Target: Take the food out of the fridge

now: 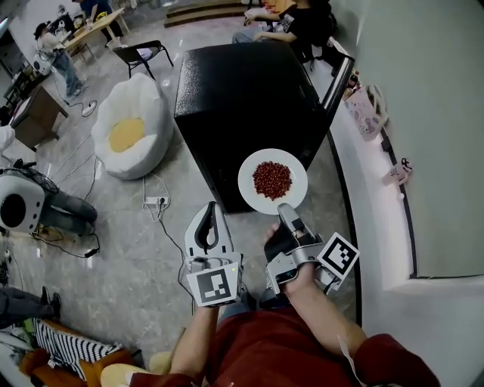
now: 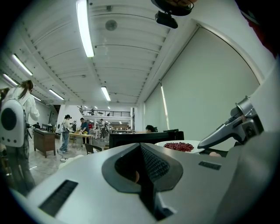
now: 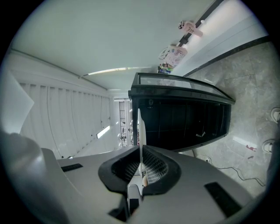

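A white plate (image 1: 272, 181) of dark red food hangs in front of the black fridge (image 1: 242, 98) in the head view. My right gripper (image 1: 286, 209) is shut on the plate's near rim. In the right gripper view the plate (image 3: 139, 131) shows edge-on, pinched between the jaws of the right gripper (image 3: 140, 164), with the fridge (image 3: 183, 122) beyond it. My left gripper (image 1: 211, 215) is held left of the plate, apart from it. Its jaws are shut with nothing in them. From the left gripper (image 2: 141, 151) the plate (image 2: 179, 146) appears level at the right.
A white egg-shaped beanbag (image 1: 132, 128) sits left of the fridge. A power strip (image 1: 155, 202) and cables lie on the floor. A white ledge (image 1: 363, 174) runs along the right wall. A person (image 1: 291, 23) sits behind the fridge, and a folding chair (image 1: 144, 51) stands at back.
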{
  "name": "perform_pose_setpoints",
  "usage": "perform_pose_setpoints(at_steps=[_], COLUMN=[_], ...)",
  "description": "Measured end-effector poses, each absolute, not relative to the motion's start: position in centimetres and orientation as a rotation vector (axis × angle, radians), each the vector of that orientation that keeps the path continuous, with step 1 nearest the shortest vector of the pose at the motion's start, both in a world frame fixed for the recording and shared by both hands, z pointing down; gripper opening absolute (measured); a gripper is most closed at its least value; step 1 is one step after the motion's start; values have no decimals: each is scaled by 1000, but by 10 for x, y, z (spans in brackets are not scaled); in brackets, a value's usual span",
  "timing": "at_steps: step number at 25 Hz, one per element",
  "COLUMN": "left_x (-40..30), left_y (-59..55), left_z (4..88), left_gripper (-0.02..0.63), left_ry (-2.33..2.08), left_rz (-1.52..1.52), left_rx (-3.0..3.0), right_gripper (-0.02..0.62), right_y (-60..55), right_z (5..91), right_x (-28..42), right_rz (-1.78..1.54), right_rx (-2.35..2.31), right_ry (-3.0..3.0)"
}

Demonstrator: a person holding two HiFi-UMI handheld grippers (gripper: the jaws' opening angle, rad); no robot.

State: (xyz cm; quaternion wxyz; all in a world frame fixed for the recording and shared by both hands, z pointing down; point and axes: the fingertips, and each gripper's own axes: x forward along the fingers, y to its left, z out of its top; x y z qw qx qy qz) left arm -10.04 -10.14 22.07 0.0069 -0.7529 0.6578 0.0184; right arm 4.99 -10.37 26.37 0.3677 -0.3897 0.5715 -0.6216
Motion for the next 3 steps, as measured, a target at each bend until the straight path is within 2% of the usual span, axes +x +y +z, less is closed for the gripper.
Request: perform_pose_setpoints(at_steps=[3], left_x=[-100], left_y=[-100], left_z=[222], left_gripper=[12], left_ry=[2054], left_rz=[49], left_rx=[-2352], right_gripper=[34], right_y=[-102], right_z=[265], right_x=[50], right_rz=[-1600], right_rx=[-1003], right_ry=[1466])
